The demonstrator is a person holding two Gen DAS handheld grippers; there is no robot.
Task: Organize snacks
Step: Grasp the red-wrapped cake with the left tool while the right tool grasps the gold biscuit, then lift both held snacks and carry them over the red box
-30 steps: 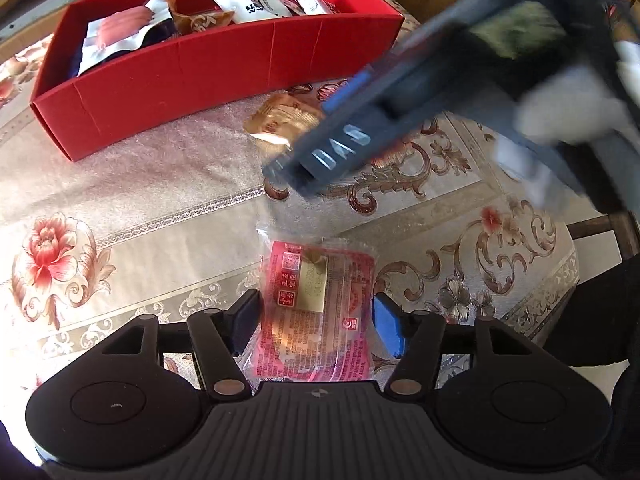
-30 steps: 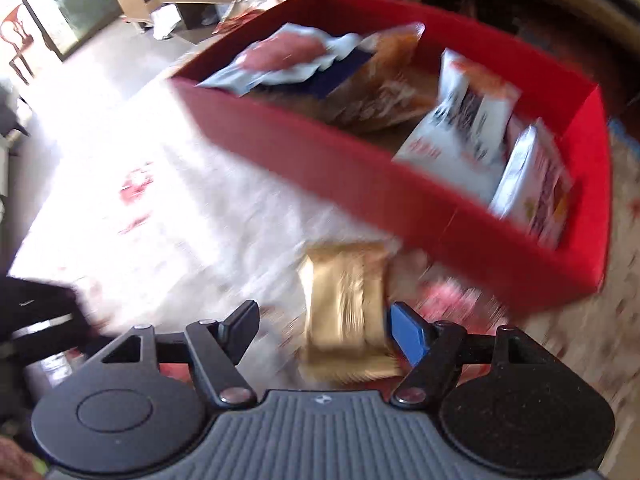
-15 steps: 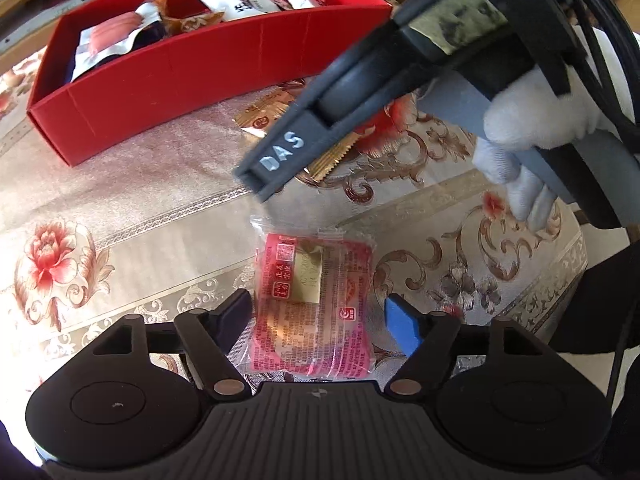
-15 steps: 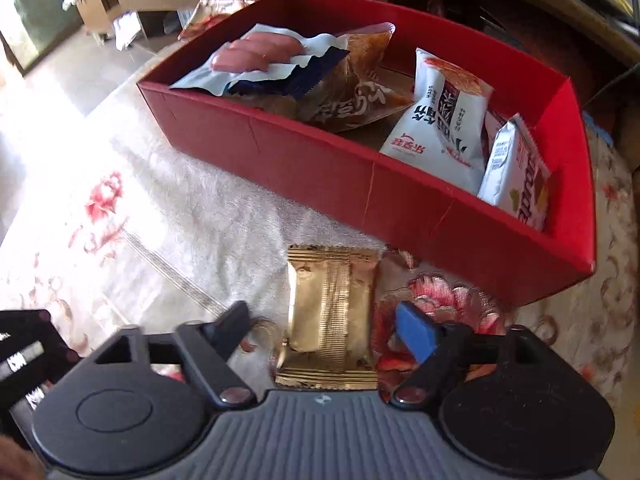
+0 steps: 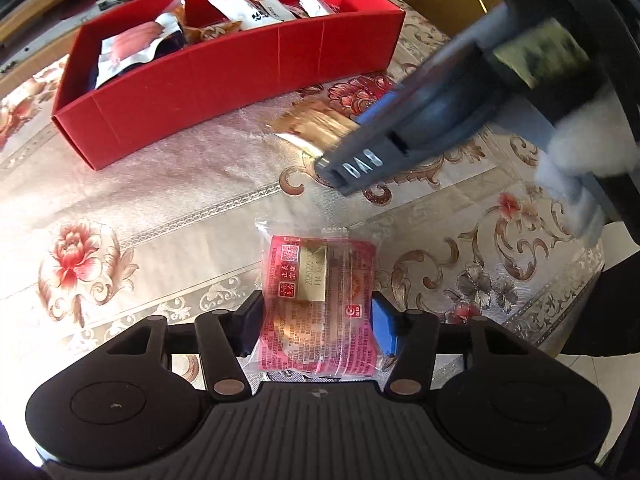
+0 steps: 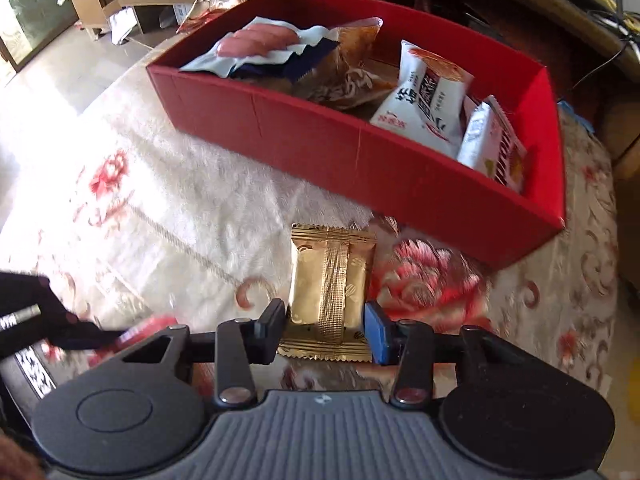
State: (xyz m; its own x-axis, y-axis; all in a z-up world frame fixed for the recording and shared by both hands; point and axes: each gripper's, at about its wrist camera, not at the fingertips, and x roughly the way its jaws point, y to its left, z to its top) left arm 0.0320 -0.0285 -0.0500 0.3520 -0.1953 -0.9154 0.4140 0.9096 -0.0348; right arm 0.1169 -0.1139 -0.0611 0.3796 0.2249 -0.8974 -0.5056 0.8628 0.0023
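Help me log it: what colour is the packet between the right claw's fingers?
Gold foil packet, clearest in the right wrist view.

Your left gripper: ribbed dark grey housing w/ a small pale logo at top centre, two round black discs either side. Black linkage arms, each w/ a coppery rivet at the base. Fingers don't match: left one black, right one capped w/ a blue pad.

Your right gripper: same build, i.e. ribbed grey body, black discs, black + blue fingers, coppery rivets. From the left cam it shows as a dark blue-grey bar w/ "DAS" in white near the tip, blue pad edge, a greenish-grey patch further up.

Your right hand wears a white glove; dark sleeve at lower right.
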